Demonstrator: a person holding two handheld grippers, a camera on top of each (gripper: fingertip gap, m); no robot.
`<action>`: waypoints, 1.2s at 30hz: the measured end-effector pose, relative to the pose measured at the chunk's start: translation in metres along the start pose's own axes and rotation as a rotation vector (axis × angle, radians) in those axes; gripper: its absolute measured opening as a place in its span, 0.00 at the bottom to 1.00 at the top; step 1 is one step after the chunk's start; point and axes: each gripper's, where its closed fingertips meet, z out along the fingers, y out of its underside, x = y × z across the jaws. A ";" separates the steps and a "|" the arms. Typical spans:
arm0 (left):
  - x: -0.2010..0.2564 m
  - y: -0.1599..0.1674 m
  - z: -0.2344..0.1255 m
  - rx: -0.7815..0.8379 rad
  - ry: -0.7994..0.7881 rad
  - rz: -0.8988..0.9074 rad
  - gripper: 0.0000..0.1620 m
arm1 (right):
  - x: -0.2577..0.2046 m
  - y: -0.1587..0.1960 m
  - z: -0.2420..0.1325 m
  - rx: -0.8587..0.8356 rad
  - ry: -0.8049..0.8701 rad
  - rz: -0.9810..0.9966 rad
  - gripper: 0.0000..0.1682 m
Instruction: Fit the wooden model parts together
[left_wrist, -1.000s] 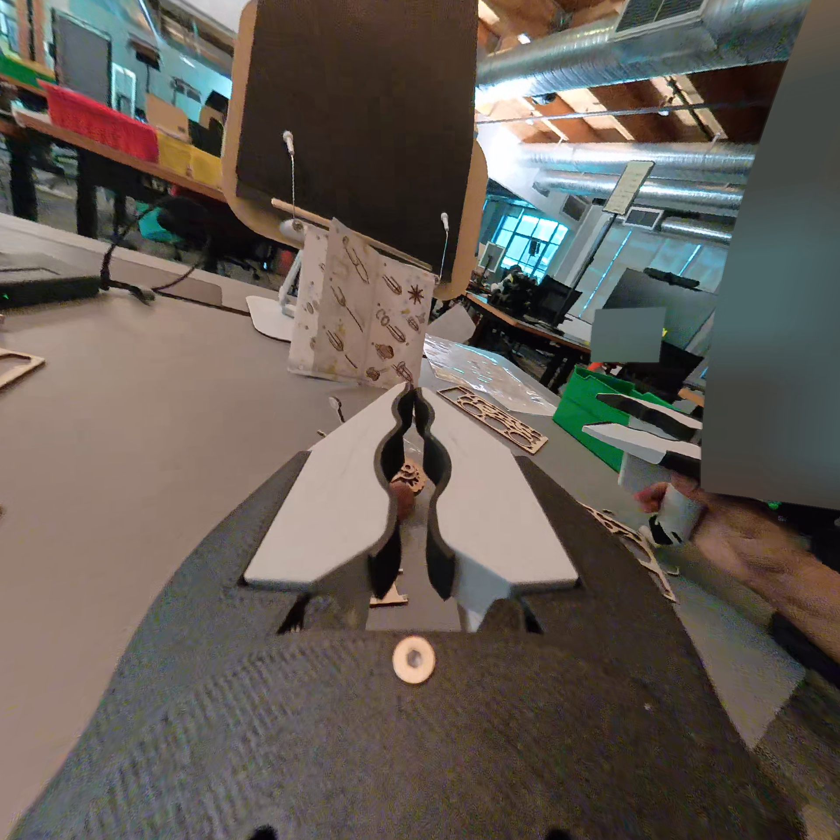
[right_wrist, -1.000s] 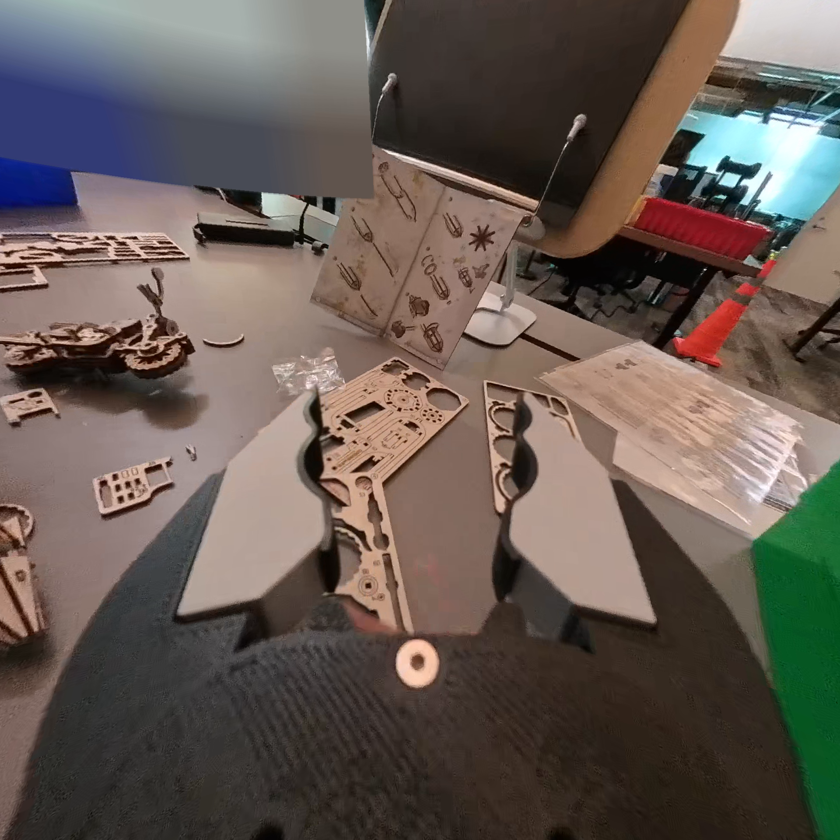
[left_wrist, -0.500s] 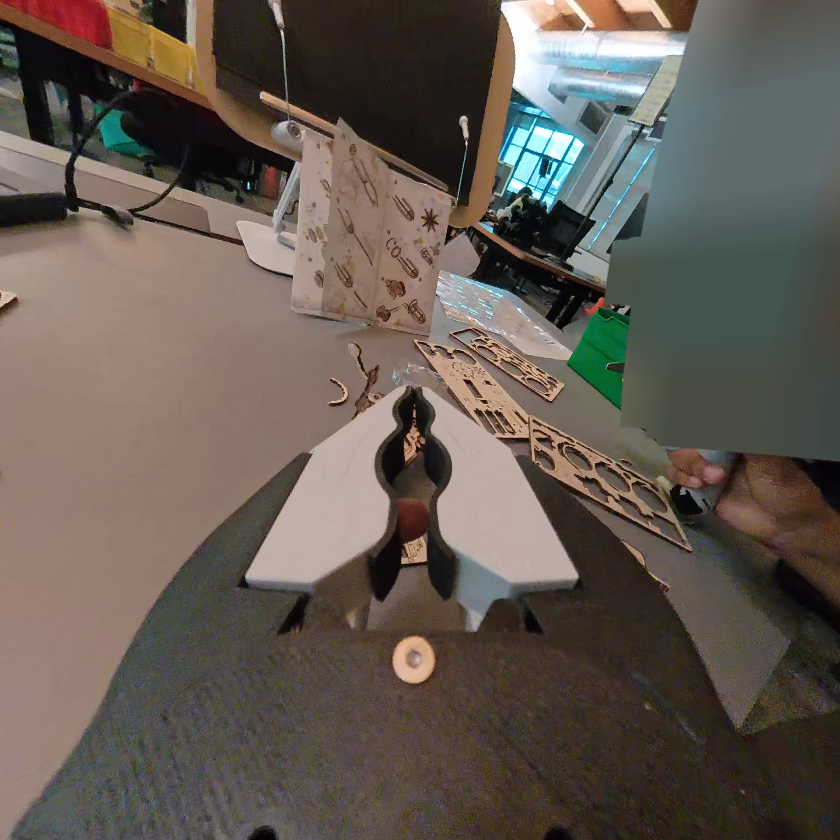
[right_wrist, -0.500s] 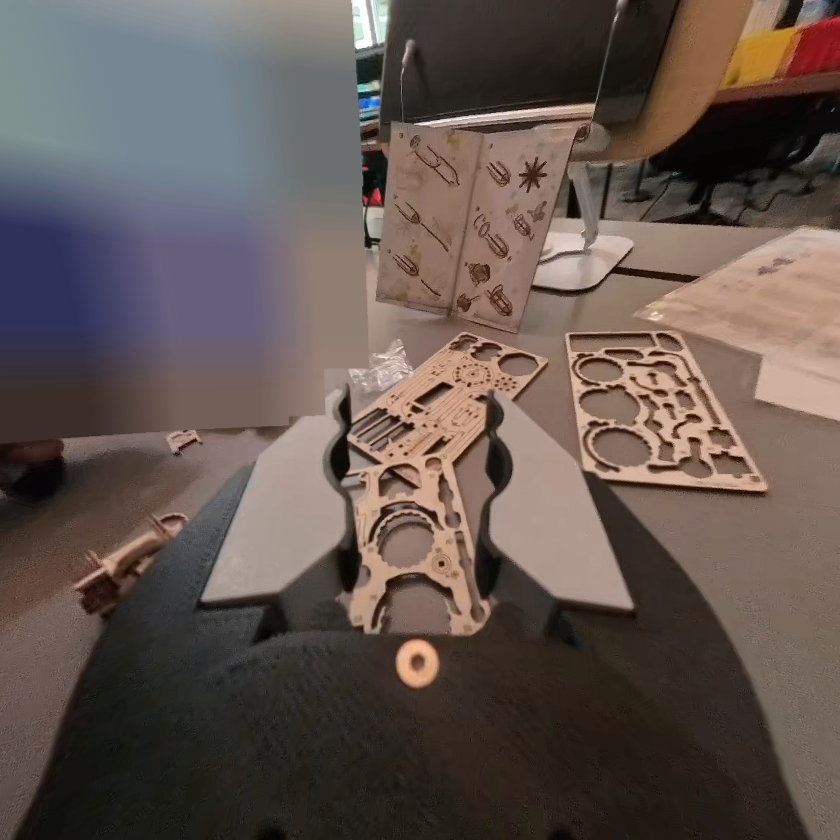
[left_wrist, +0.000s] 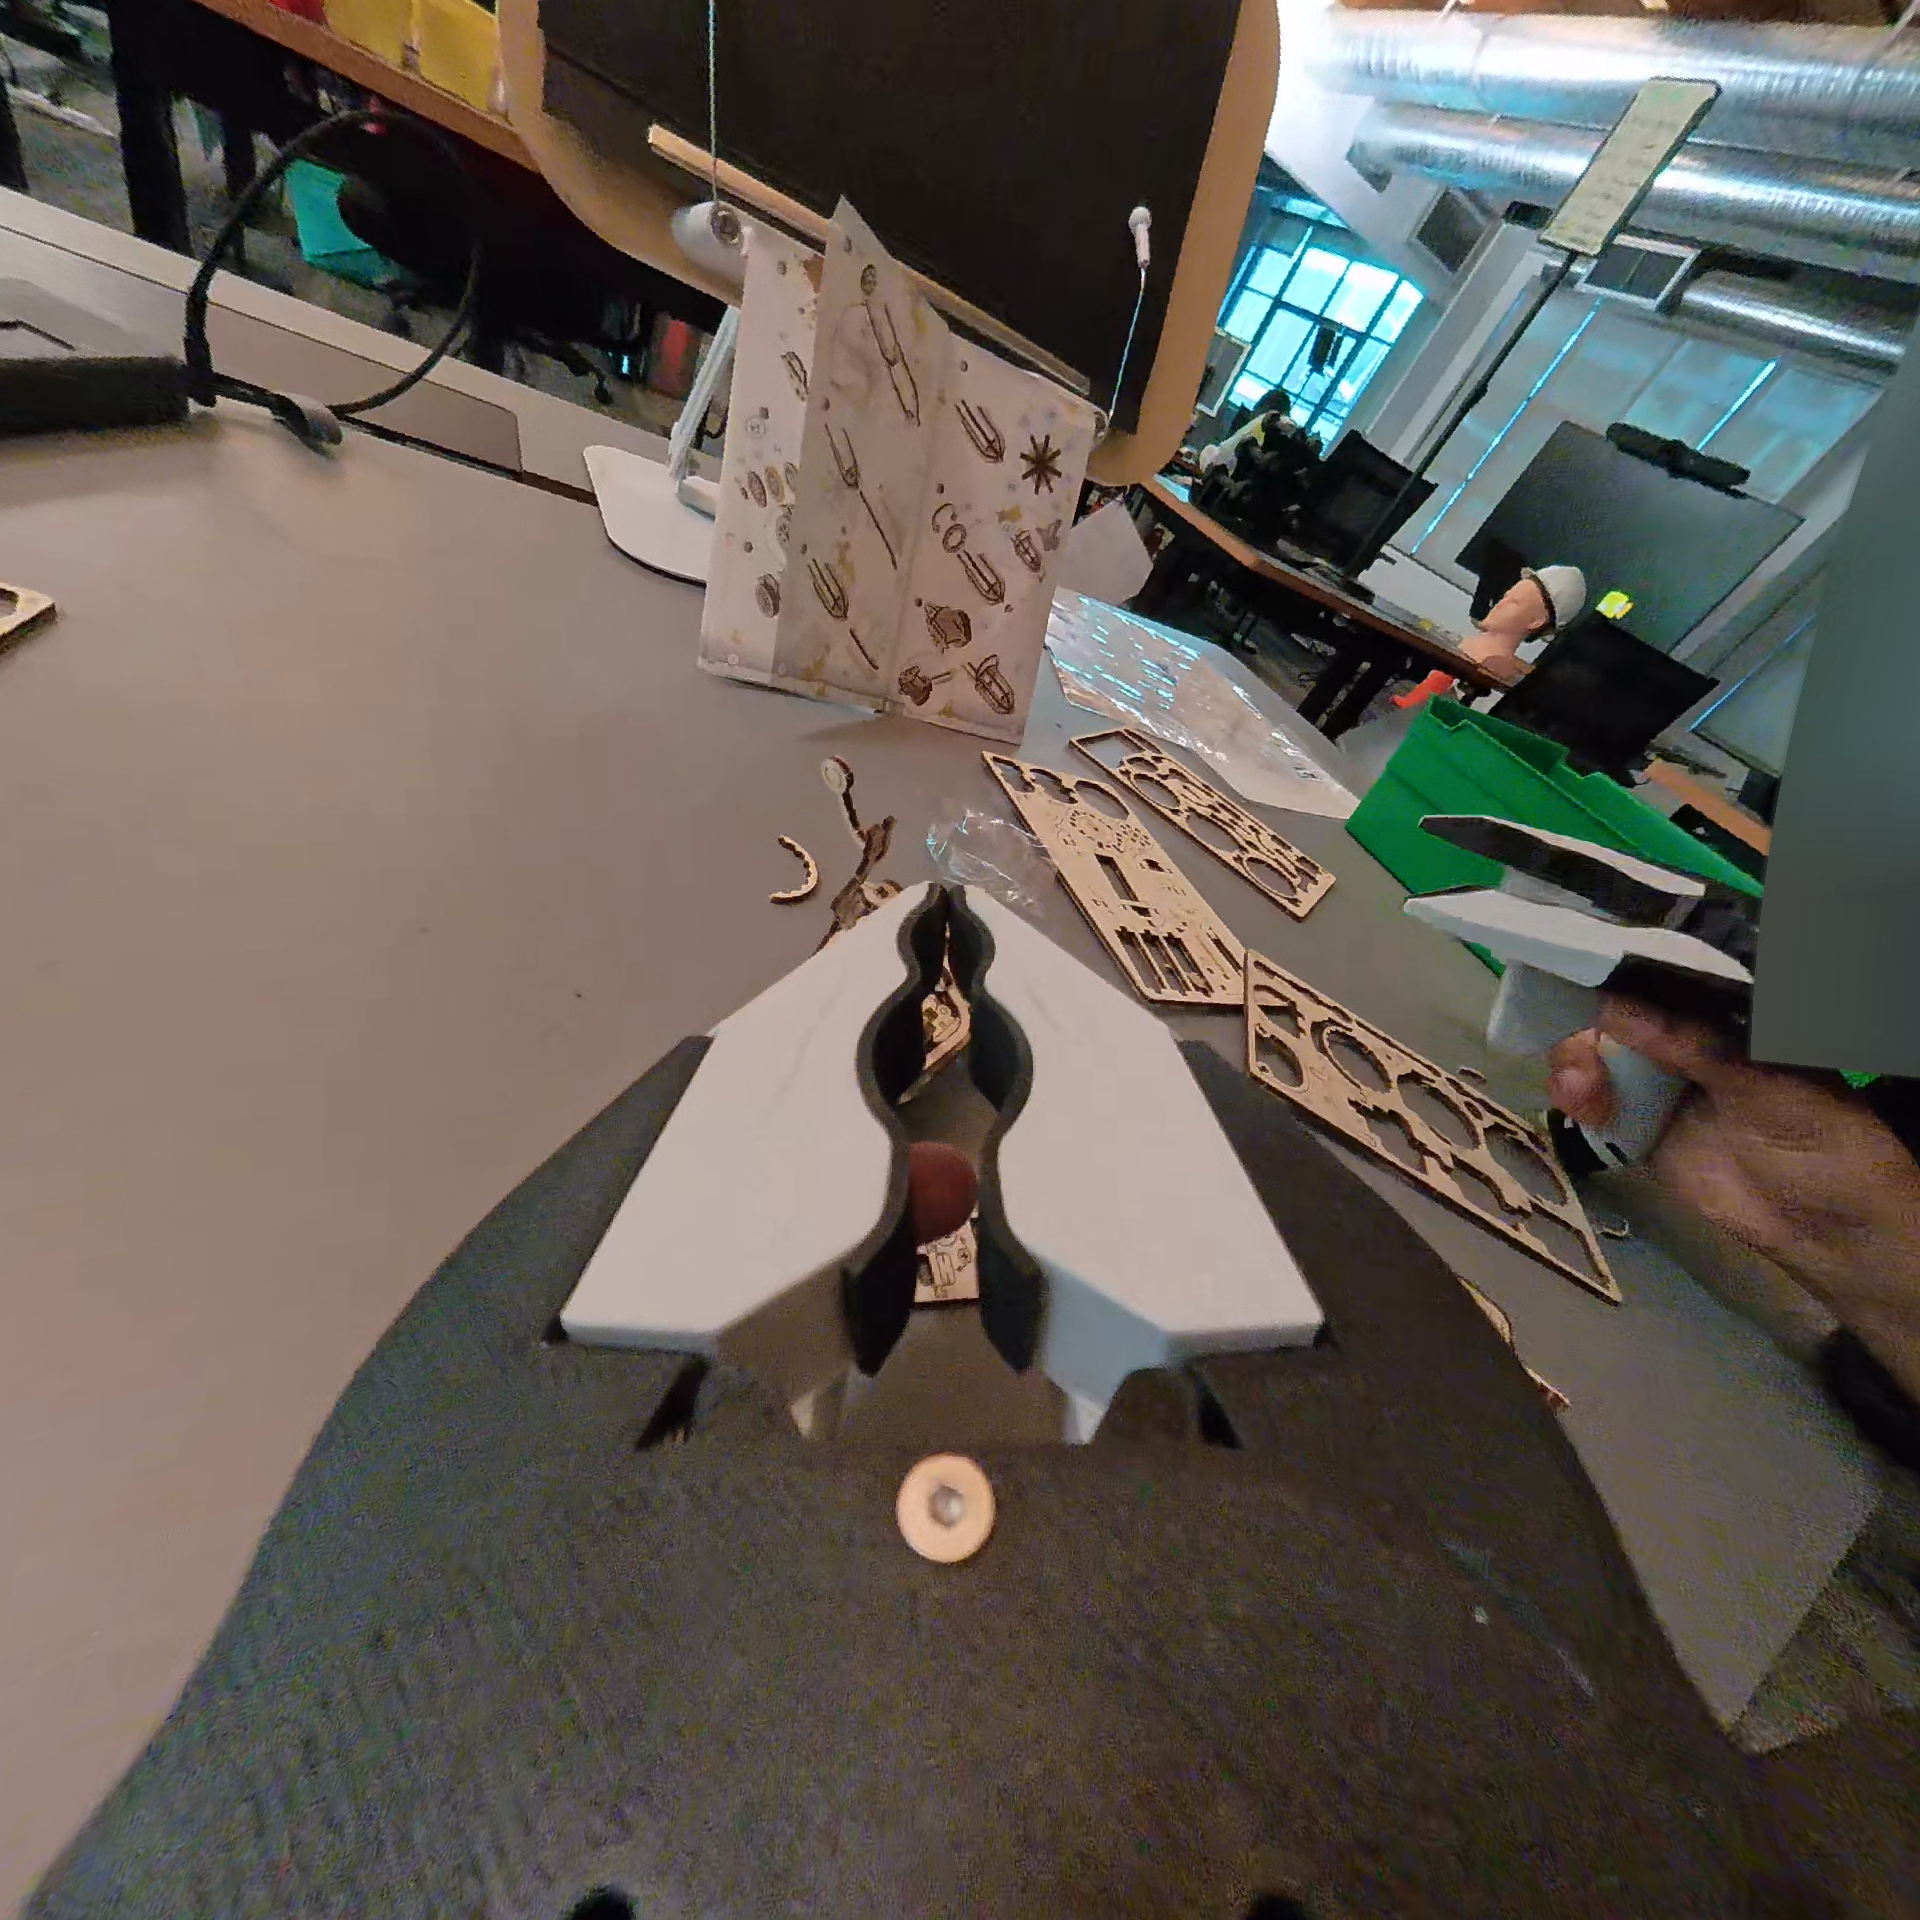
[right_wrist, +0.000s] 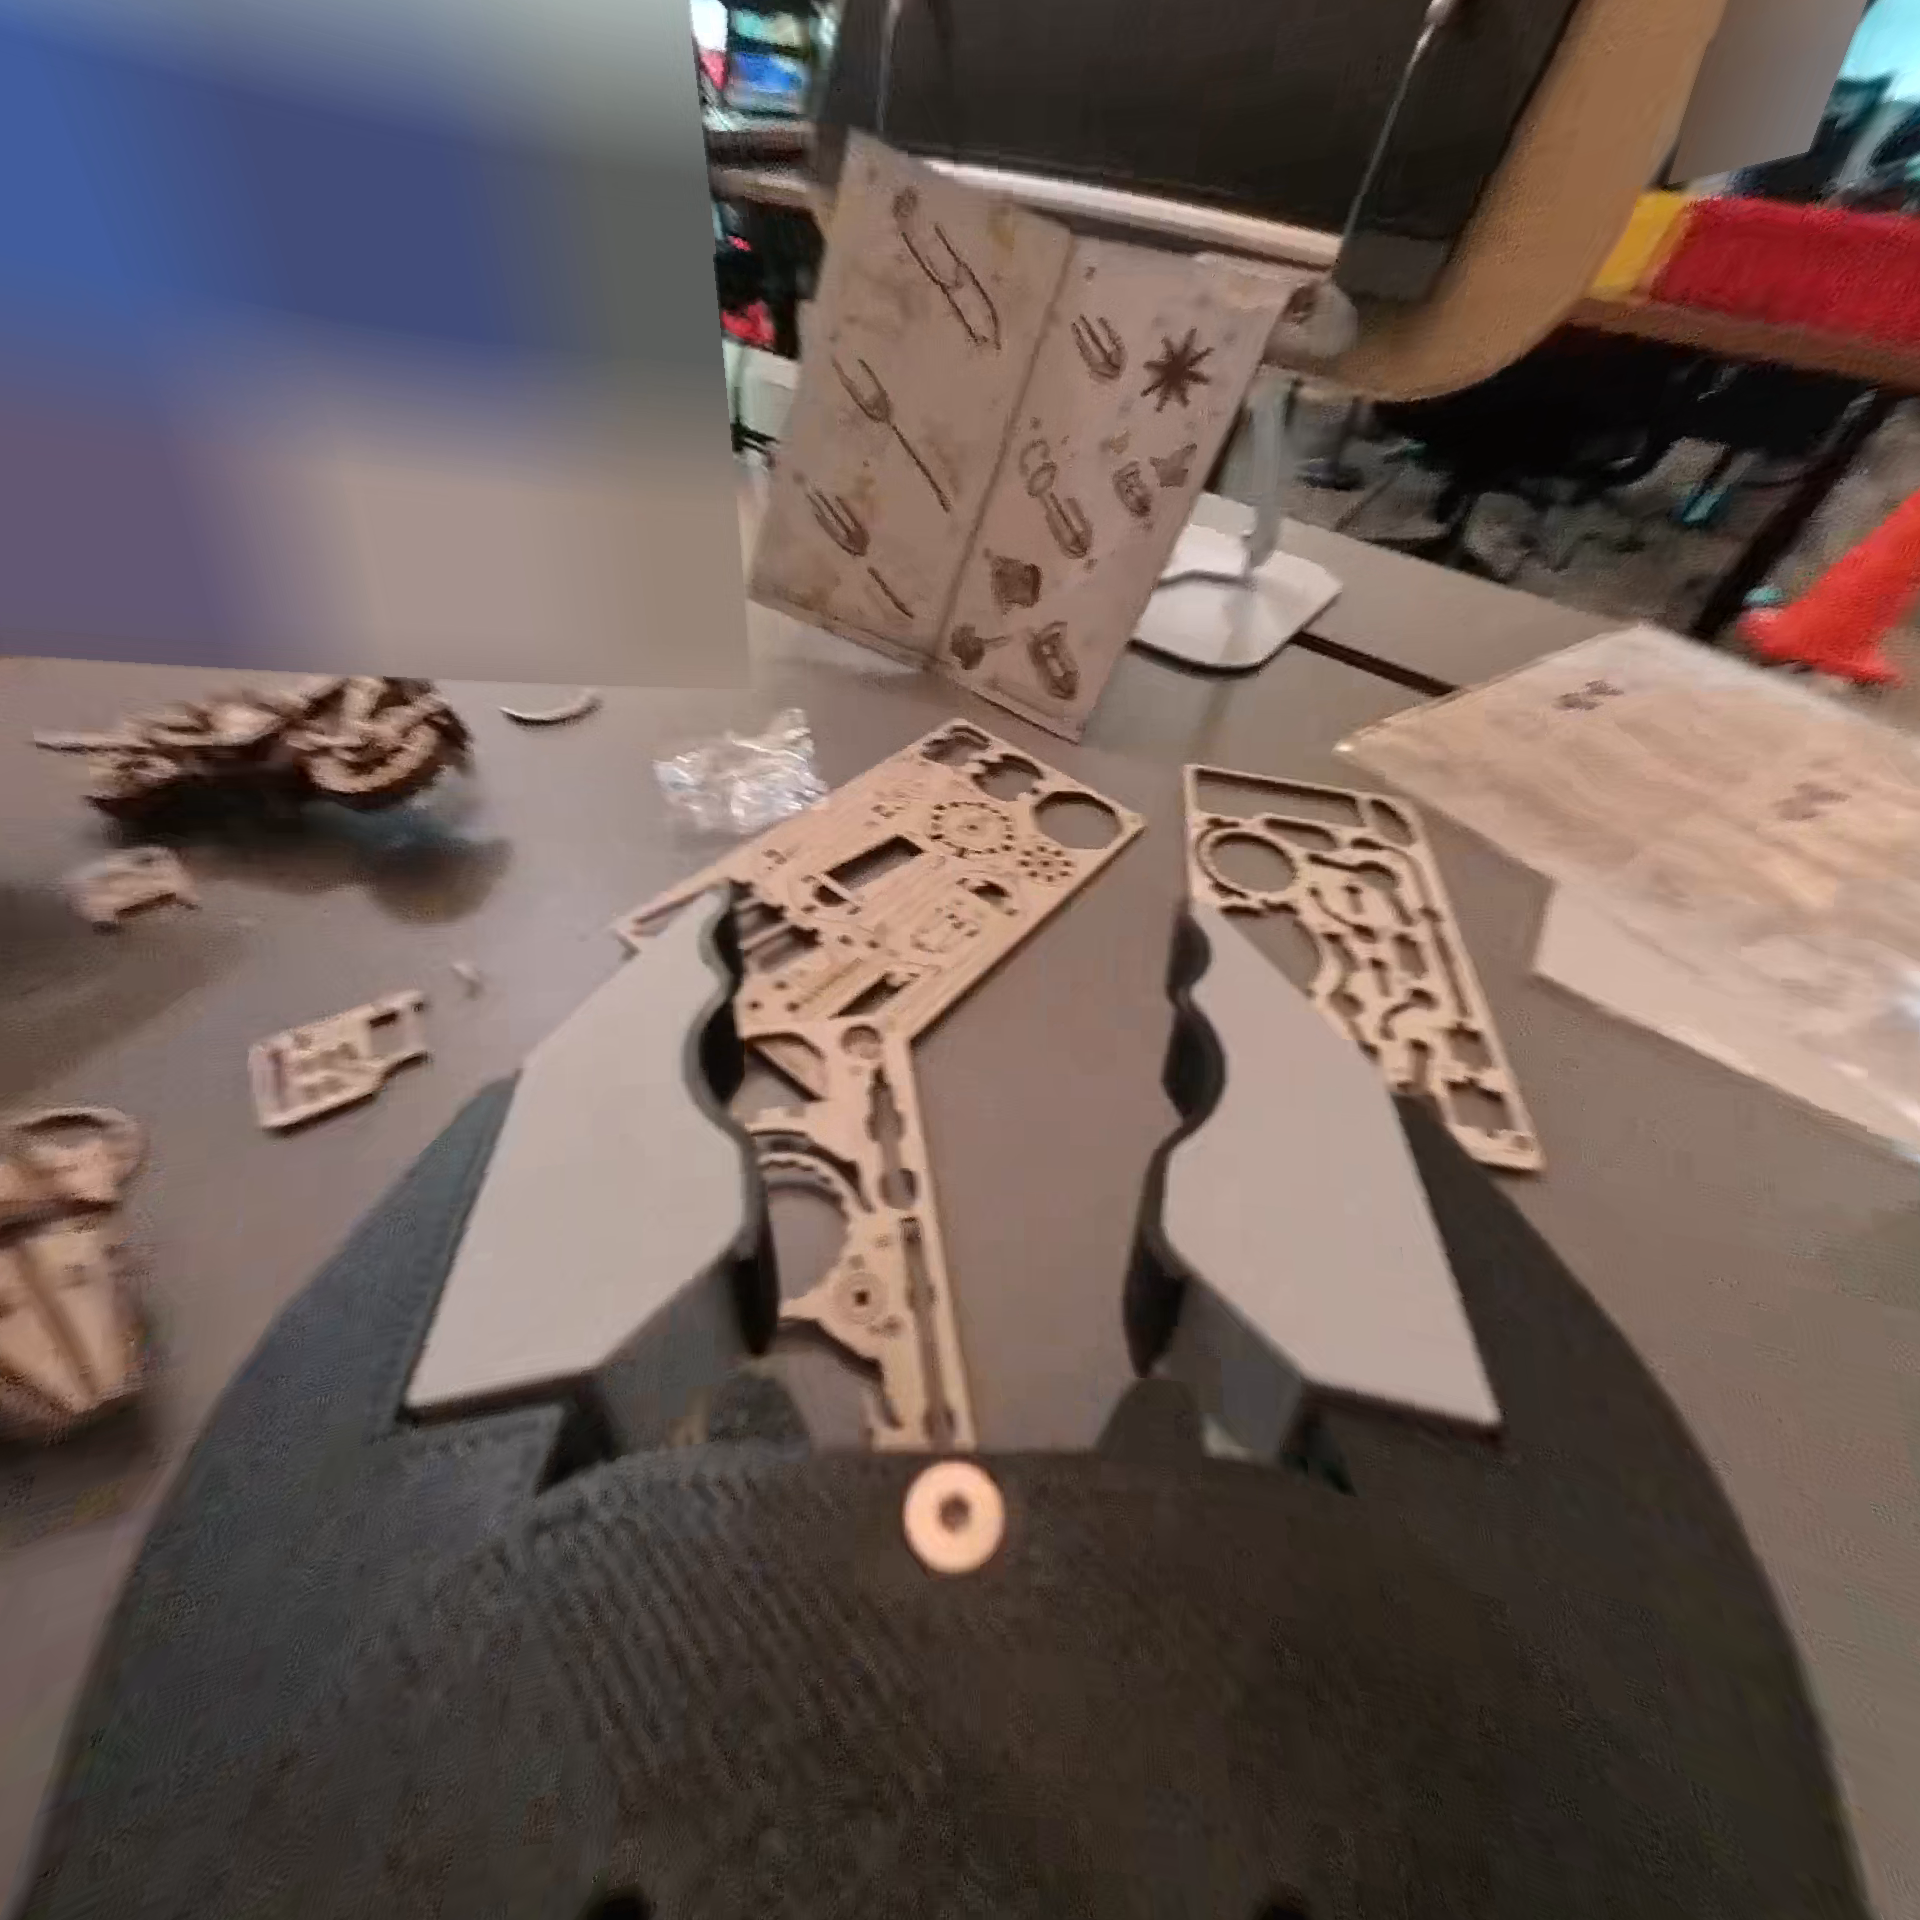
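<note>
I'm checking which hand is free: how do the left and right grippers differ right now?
The left gripper is shut on a small wooden part, tips nearly touching; the right gripper is open and empty. The left is over bare table; the right hangs over a cut-out wooden sheet. Both have grey fingers.

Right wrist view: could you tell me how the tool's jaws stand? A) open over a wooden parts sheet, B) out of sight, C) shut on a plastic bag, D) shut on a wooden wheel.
A: the right tool has a wide gap between its jaws, above the wooden parts sheet.
</note>
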 end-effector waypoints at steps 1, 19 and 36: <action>0.001 -0.001 0.000 0.007 0.001 -0.002 0.00 | 0.002 0.005 0.008 -0.052 0.031 -0.066 0.58; 0.039 -0.012 -0.027 0.123 0.031 0.286 0.00 | -0.021 0.051 0.109 -0.579 0.091 0.140 0.64; 0.042 -0.008 -0.019 0.112 0.039 0.251 0.00 | 0.000 0.059 0.089 -0.575 0.165 0.278 0.73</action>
